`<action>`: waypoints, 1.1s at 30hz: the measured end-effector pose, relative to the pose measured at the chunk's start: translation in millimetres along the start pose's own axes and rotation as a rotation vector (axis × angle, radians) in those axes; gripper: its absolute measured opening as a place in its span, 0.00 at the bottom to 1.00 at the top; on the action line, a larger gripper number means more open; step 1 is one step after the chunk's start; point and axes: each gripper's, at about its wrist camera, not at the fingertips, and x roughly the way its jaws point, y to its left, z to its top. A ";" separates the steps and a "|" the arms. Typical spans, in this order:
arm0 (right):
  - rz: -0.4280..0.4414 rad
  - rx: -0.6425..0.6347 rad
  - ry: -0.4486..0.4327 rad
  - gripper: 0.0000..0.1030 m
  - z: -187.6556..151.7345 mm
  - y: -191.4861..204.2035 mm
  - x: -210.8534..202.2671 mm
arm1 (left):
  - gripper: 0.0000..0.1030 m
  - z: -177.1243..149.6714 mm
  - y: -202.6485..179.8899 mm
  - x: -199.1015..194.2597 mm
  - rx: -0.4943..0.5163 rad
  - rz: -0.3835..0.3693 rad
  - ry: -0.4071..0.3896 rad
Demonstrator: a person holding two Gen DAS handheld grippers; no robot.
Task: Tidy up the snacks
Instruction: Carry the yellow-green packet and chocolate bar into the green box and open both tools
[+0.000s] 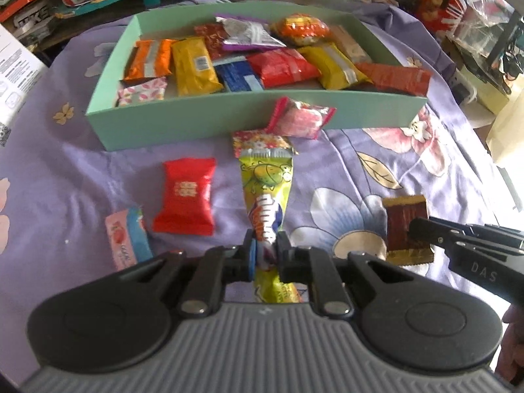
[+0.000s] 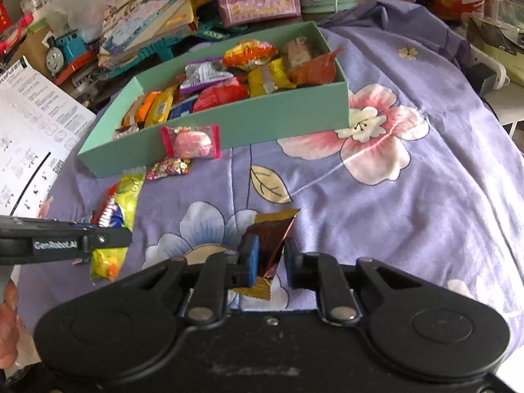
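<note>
Left gripper: I clamp the yellow pouch, light, crinkly, before the green box.
Right gripper: I clamp the brown wrapper, slippery foil, mid-body.

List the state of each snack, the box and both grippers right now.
Left gripper: shut on yellow packet.
Right gripper: shut on brown packet.
Green box: open, snacks inside.
Pink candy: leaning against box front.
Red packet: loose on cloth.
</note>
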 end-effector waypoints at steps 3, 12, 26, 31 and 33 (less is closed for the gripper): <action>-0.061 0.003 0.006 0.28 0.0 -0.2 2.0 | 0.12 -1.9 7.4 0.3 -0.030 -0.015 0.007; -0.096 -0.052 0.037 0.54 0.1 22.0 6.8 | 0.12 -3.4 26.9 0.5 -0.081 -0.051 -0.002; -0.096 -0.125 0.040 0.35 16.8 52.8 12.7 | 0.12 5.5 50.5 -8.6 -0.128 -0.105 -0.037; -0.027 -0.053 -0.035 0.35 60.7 47.4 -6.4 | 0.12 38.4 42.3 -16.7 -0.082 -0.109 -0.091; -0.002 -0.020 -0.068 0.35 82.0 43.6 -9.9 | 0.12 59.0 37.2 -20.1 -0.055 -0.105 -0.123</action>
